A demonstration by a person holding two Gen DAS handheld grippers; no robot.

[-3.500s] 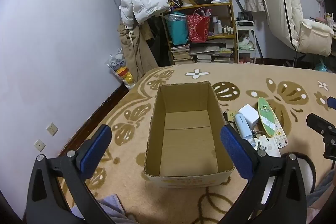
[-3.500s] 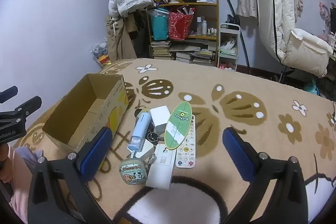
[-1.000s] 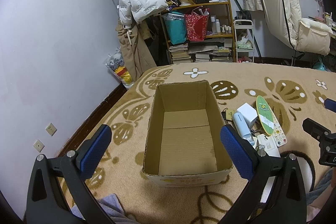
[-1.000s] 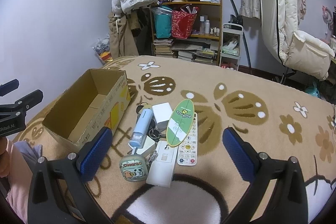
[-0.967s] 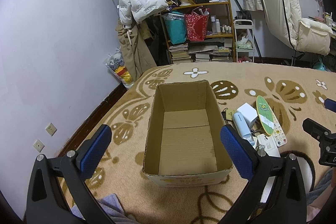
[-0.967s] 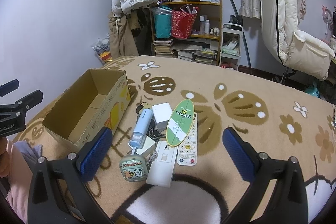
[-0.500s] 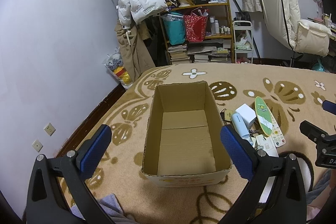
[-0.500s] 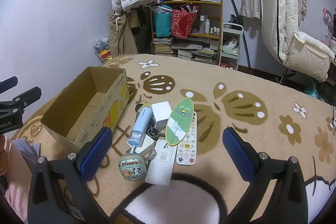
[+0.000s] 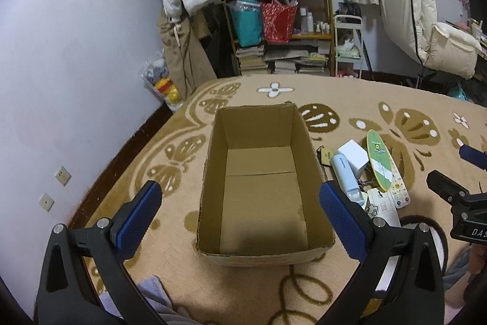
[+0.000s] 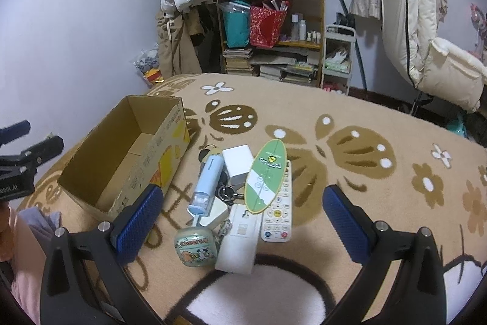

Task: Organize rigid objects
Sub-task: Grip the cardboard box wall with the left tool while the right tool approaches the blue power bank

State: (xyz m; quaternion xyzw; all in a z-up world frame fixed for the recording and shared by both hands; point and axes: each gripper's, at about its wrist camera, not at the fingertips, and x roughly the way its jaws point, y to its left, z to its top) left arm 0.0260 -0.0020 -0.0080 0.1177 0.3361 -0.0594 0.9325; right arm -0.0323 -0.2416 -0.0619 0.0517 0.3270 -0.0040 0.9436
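A: Where is the open brown cardboard box relative to the left gripper?

B: Dead ahead at 12 o'clock, framed between its blue-padded fingers, which stand wide apart and grasp nothing. The box sits on the tan flower-patterned carpet, its long axis running from 6 to 12 o'clock in that view.

A: And the right gripper?

B: Also spread open, nothing in it. The pile lies between its fingers at 12 o'clock: a green-and-white surfboard-shaped oval piece resting on a white remote control with coloured buttons, both pointing toward 12 to 1 o'clock.

A: What else?

B: A pale-blue cylindrical bottle at 11 o'clock, its long axis nearly upright in view, beside a white square charger block. Nearer lie a white flat rectangular box and a green cartoon-printed rounded case. The cardboard box is at 10 o'clock.
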